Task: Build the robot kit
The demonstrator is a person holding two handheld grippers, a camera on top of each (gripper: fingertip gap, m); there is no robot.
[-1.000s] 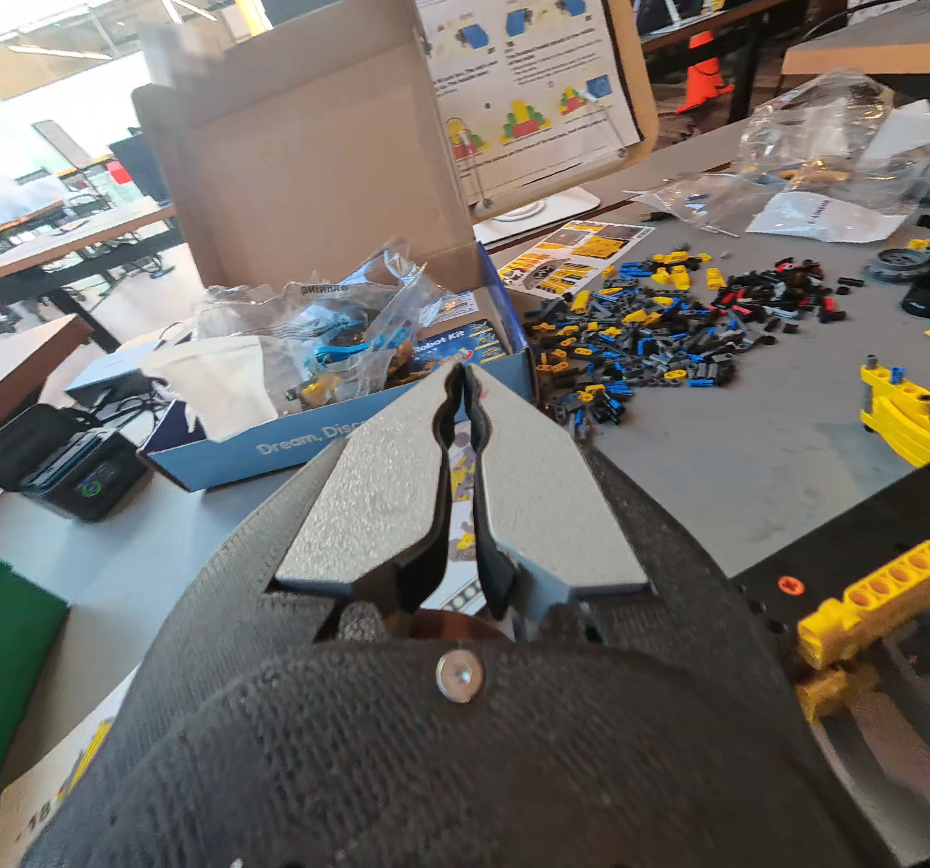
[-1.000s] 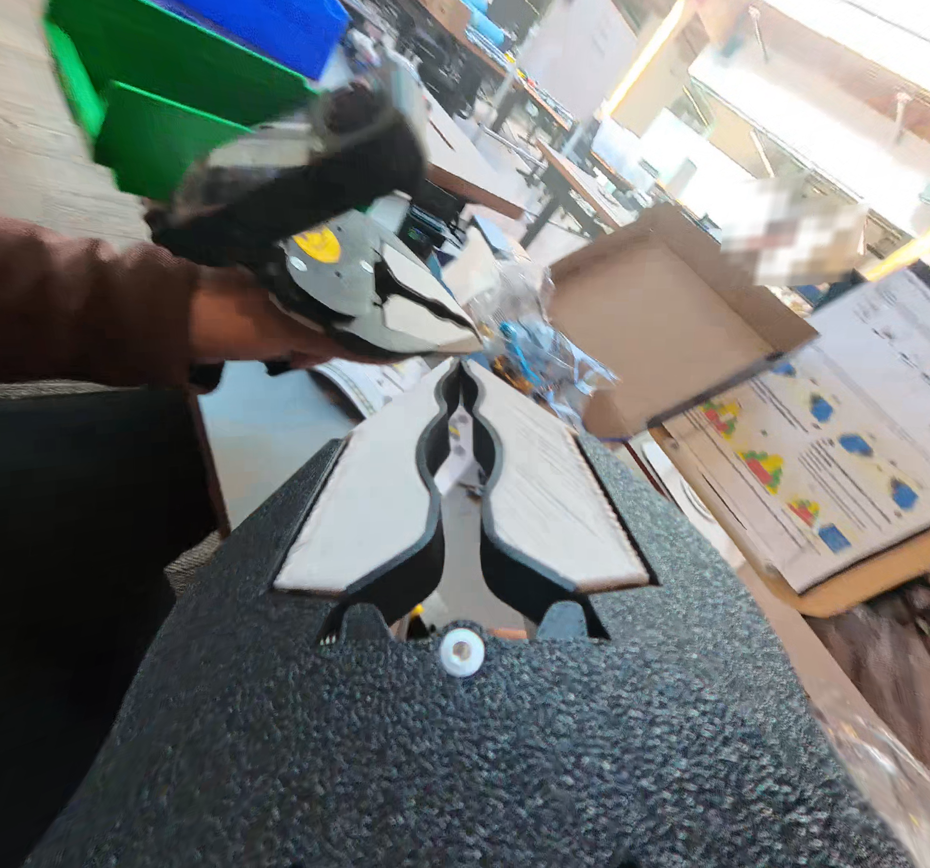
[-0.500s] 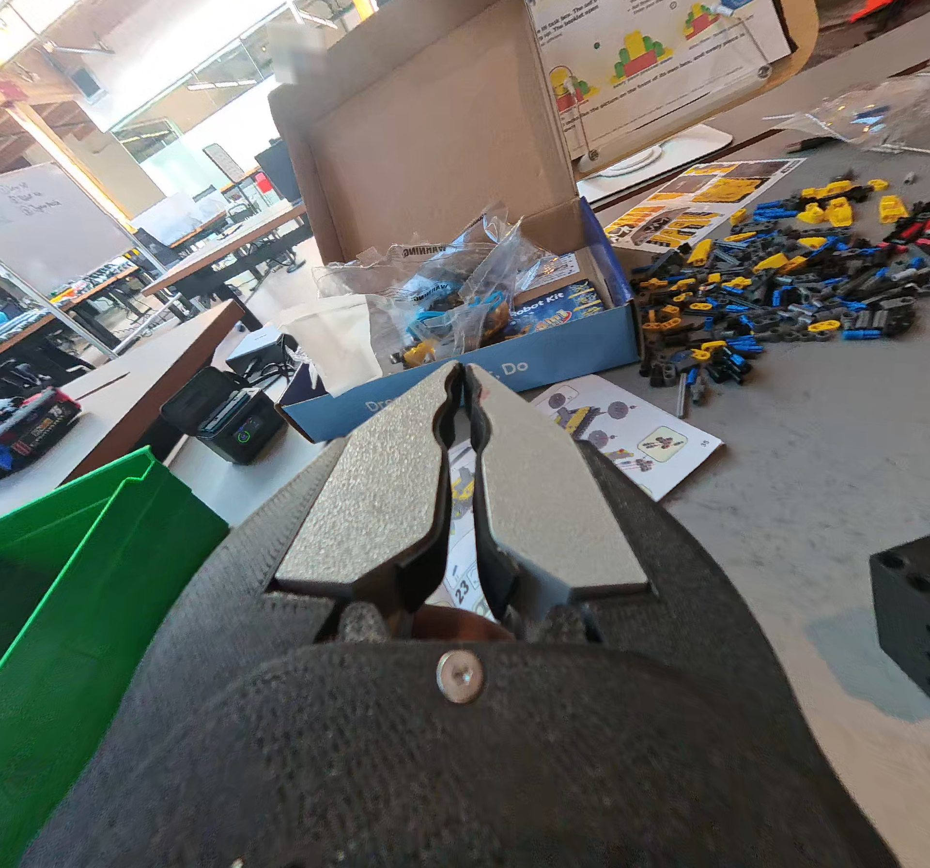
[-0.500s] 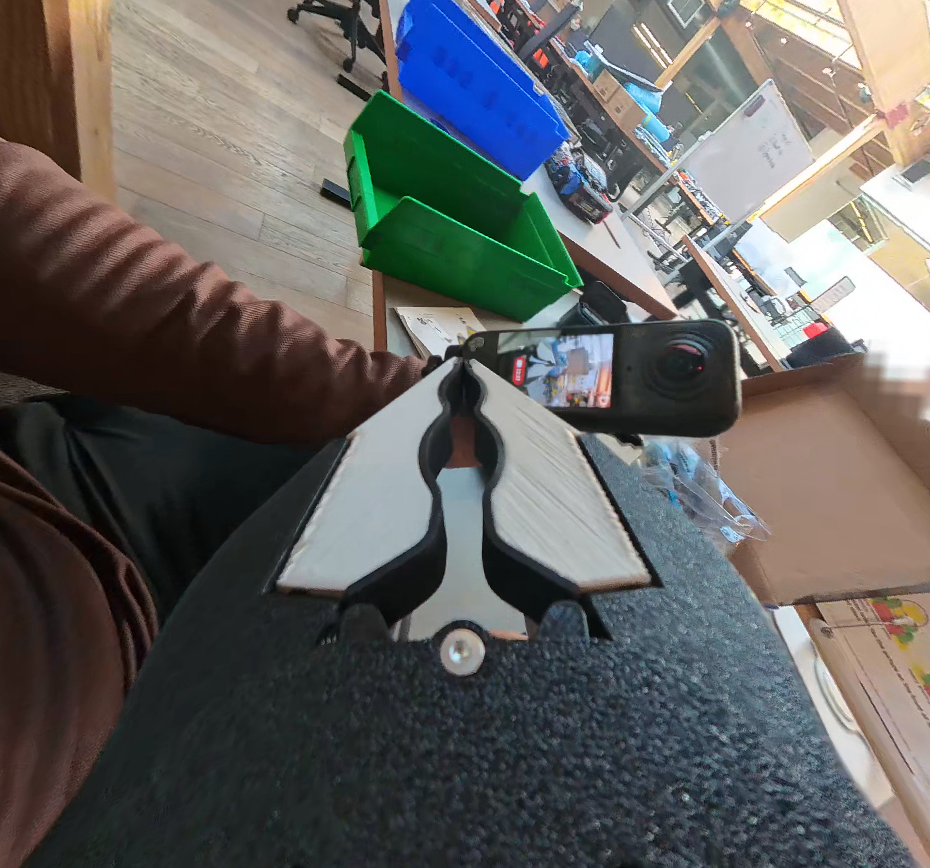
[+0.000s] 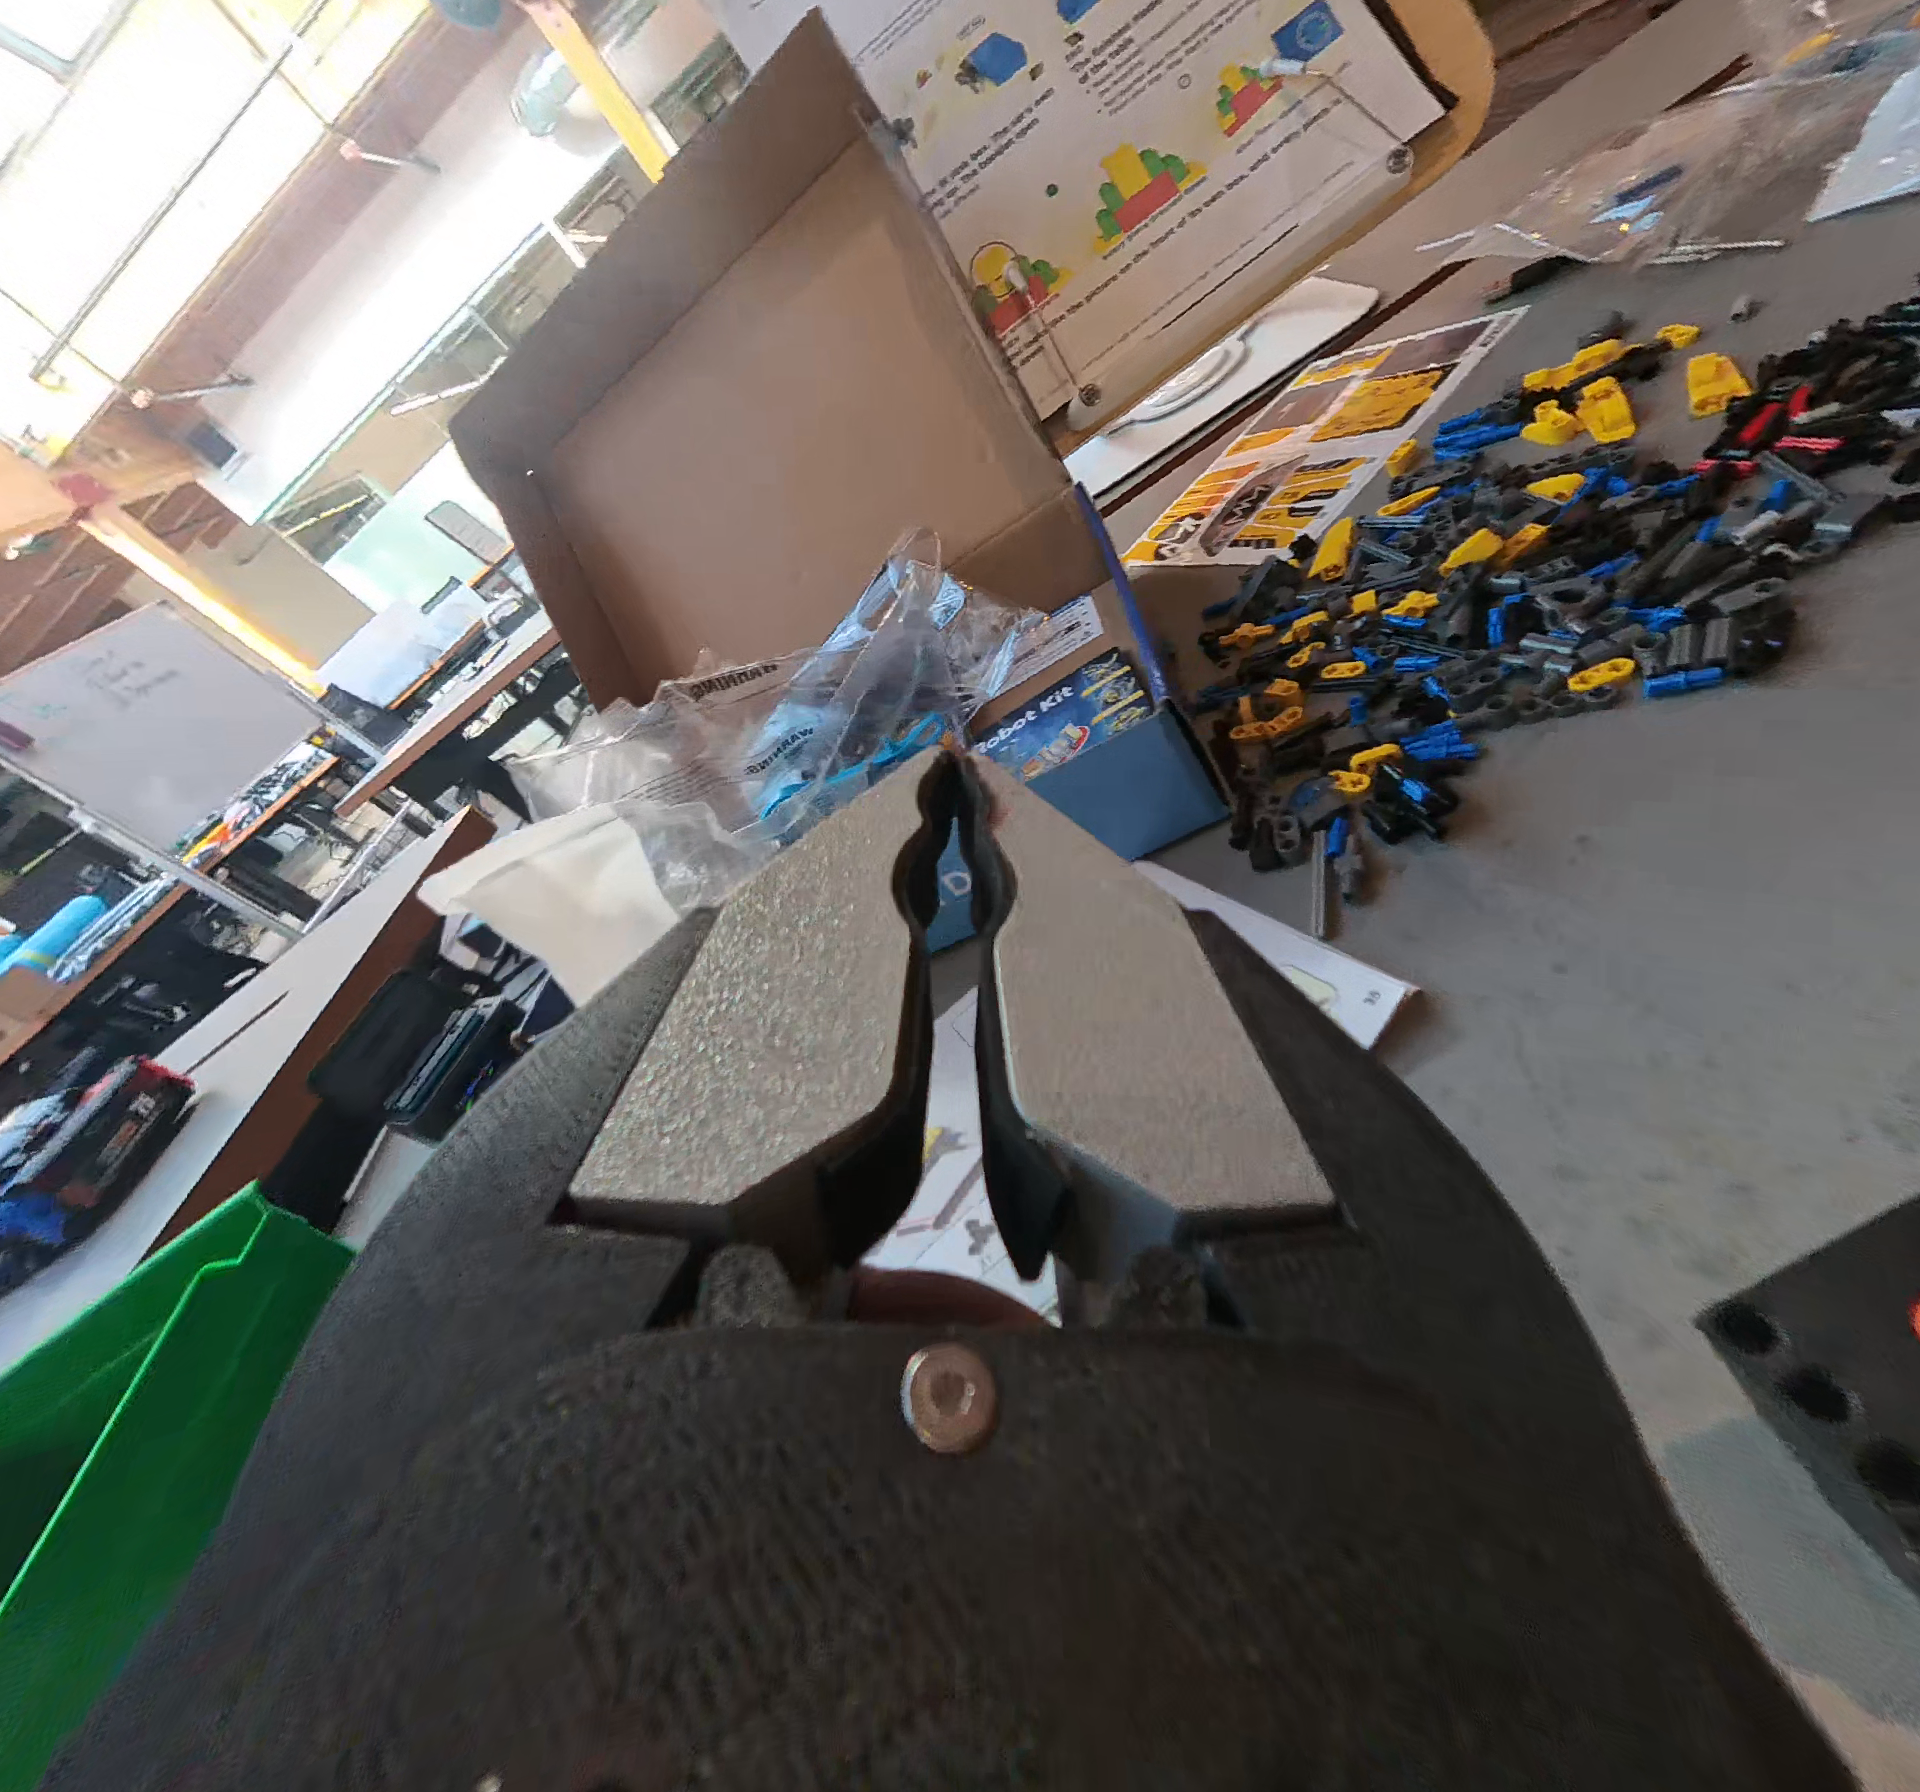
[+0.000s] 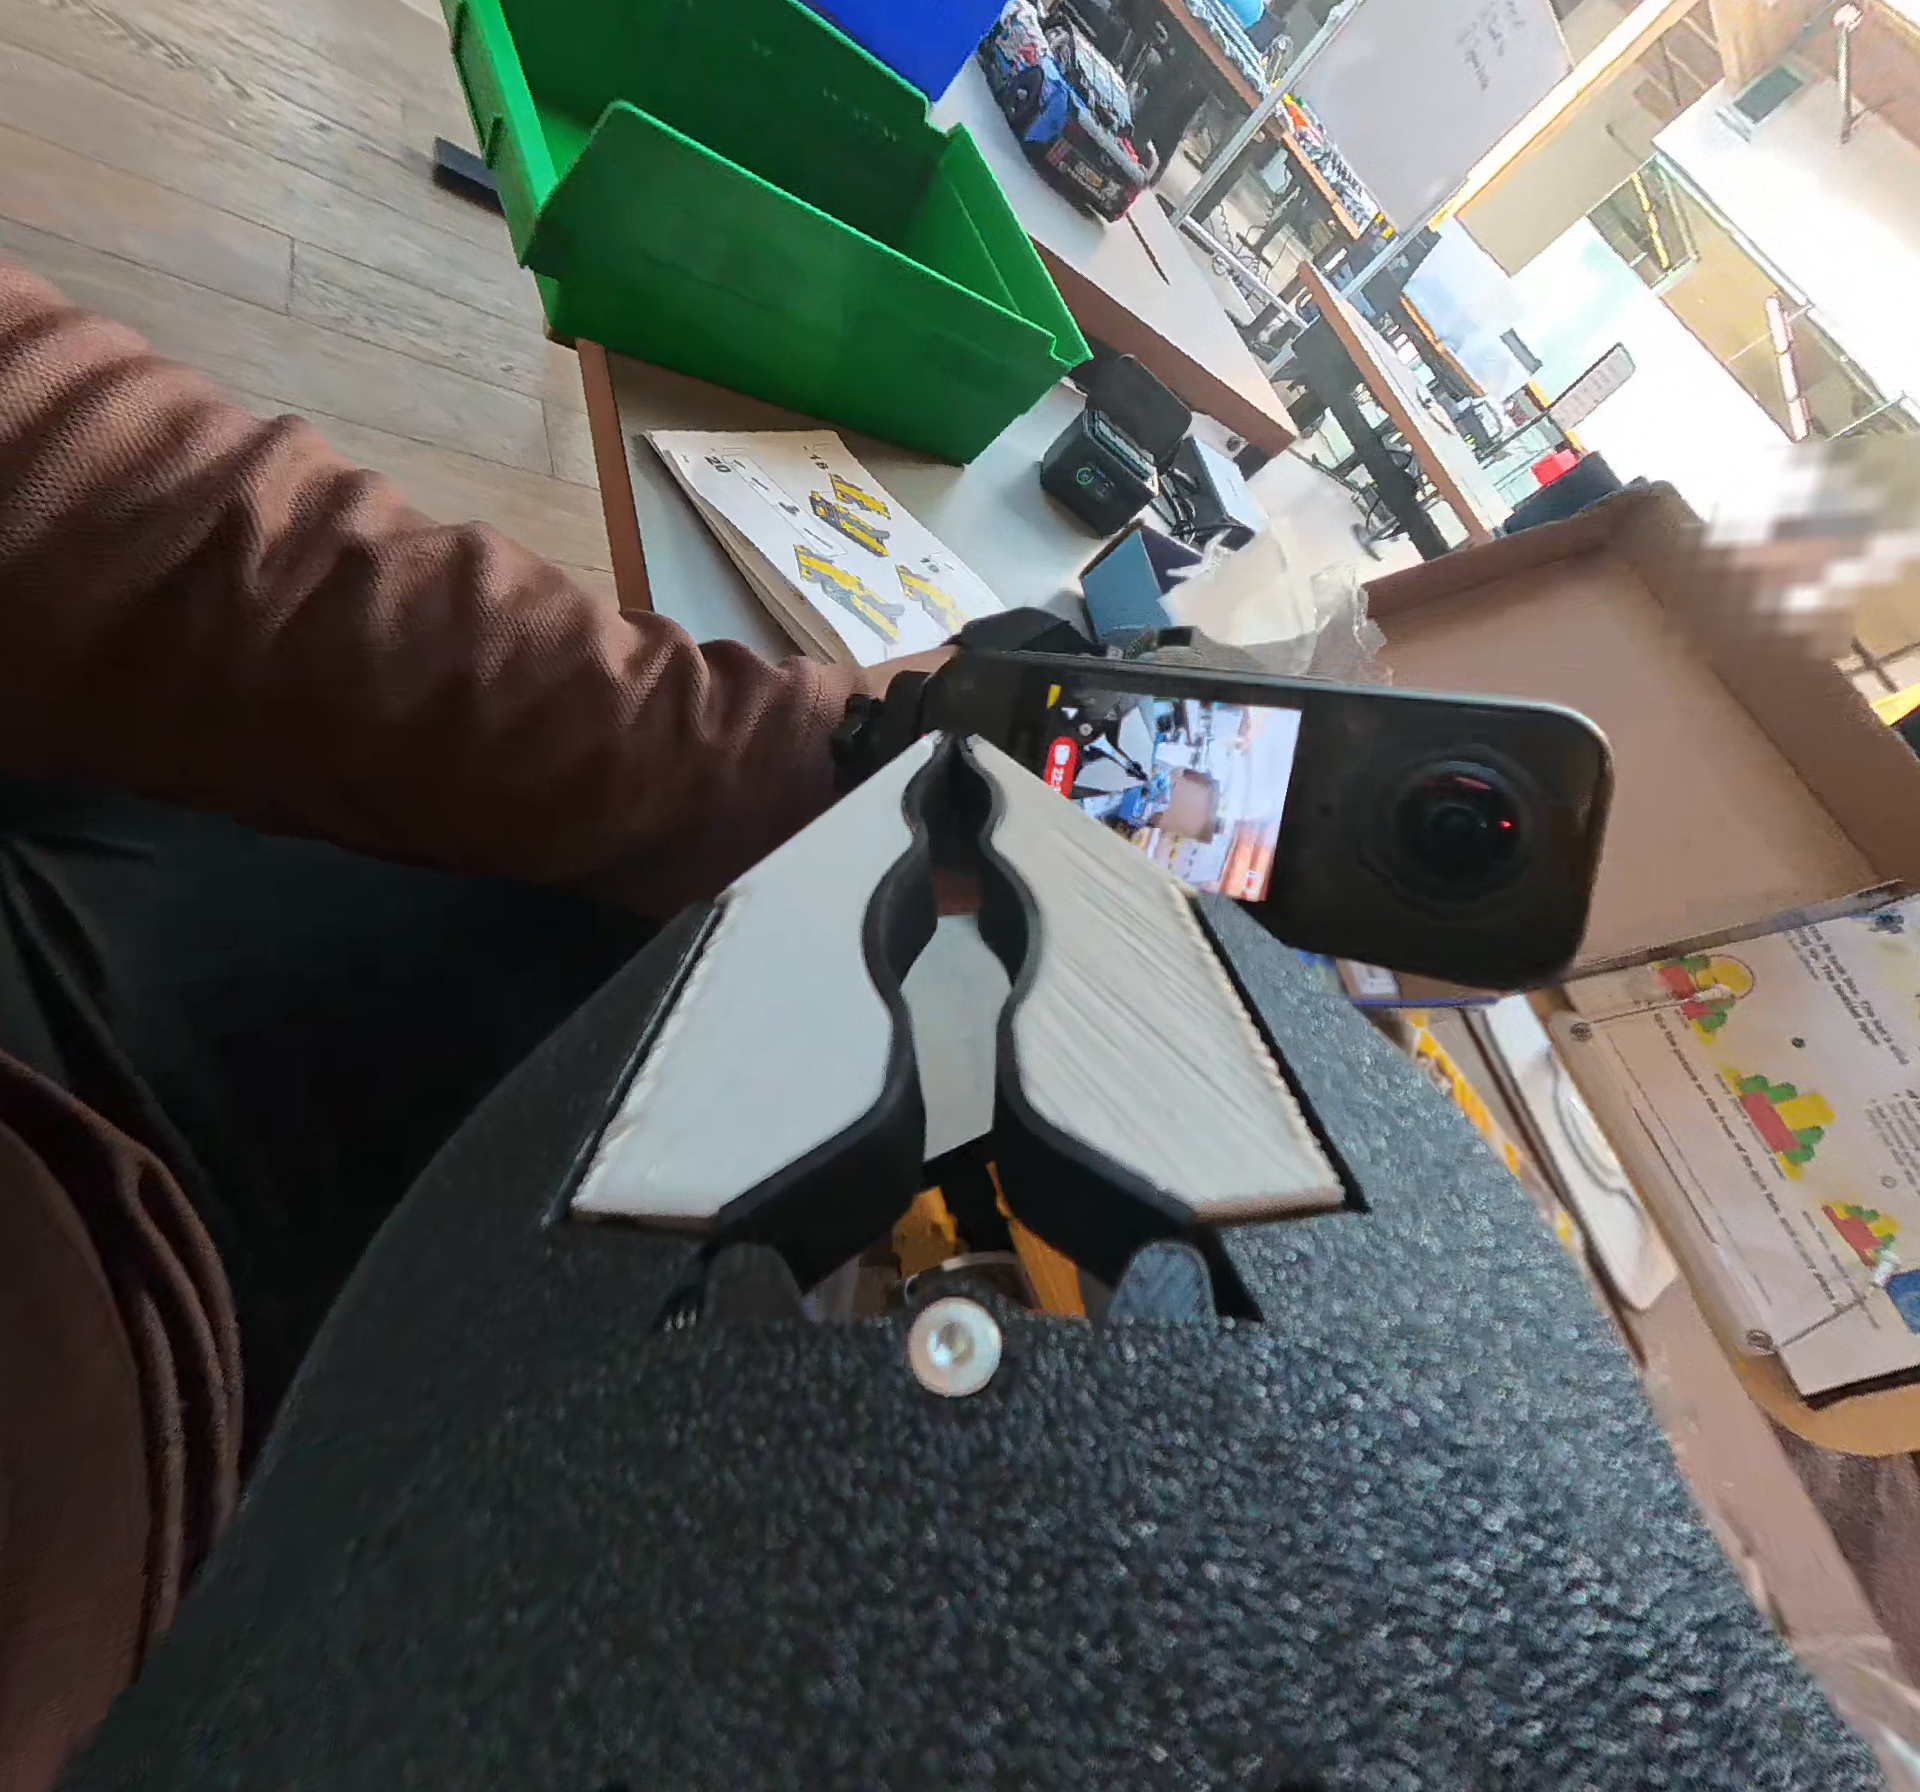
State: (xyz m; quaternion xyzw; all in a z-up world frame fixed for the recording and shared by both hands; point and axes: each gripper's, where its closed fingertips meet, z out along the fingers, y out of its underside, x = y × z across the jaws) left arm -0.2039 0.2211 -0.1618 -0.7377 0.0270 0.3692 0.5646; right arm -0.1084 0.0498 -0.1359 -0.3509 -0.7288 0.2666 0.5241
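Tongs are both pinched shut and hold nothing. We see a green bin (image 5: 135,1430) at the left, then our left tongs (image 5: 951,768) near a box (image 5: 1101,786) of plastic bags (image 5: 831,703), then a pile of small bricks (image 5: 1507,620). Our right tongs (image 6: 951,755) are just beside a black camera (image 6: 1351,807).
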